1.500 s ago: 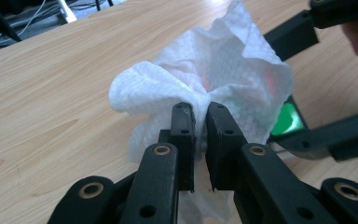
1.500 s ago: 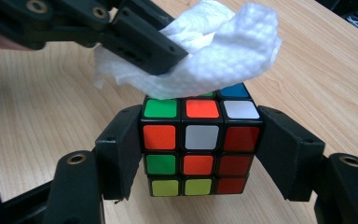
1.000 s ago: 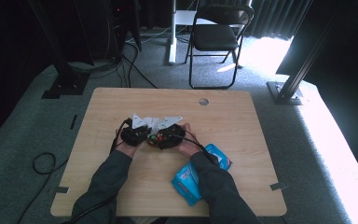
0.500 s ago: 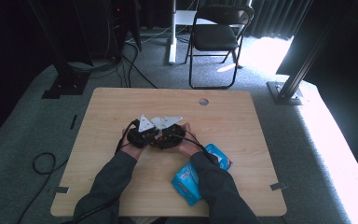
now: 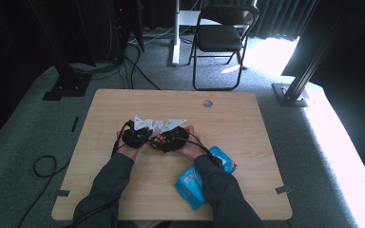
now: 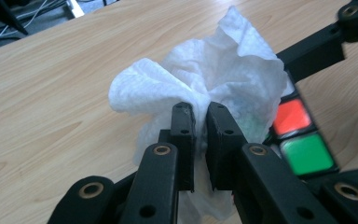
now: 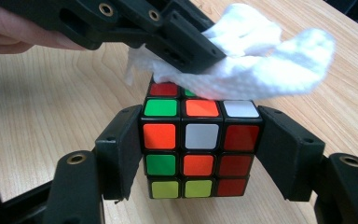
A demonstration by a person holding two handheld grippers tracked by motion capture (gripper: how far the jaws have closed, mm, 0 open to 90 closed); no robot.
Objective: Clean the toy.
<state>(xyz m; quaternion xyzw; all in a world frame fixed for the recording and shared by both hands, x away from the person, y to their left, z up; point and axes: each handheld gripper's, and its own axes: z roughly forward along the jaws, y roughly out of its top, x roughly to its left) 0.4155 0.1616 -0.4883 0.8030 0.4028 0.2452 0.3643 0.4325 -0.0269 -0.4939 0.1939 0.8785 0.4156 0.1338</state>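
I have the puzzle cube [image 7: 196, 148] clamped in my right gripper [image 7: 196, 154], its jaws pressed against the cube's two side faces in the middle of the right gripper view. The cube sits square to that camera, one full face of orange, white, red, green and yellow stickers turned toward the lens and its top face tipped slightly into sight; as a cube it has no long axis to speak of. In the high view it lies at the centre of the table [image 5: 247, 118], between my two hands.

My left gripper [image 6: 199, 126] has its jaws nearly together, pinching a crumpled white paper wipe [image 6: 214, 79]. In the left gripper view the wipe bunches upward from the jaw tips toward the top centre of the frame, and the cube's red and green stickers show at the right edge just behind it. In the right gripper view the wipe lies across the cube's top face, touching it, trailing toward the upper right.

At the lower right of the high view a blue wipes packet [image 5: 204, 175] lies flat on the table beside my right forearm; what is in it I cannot tell.
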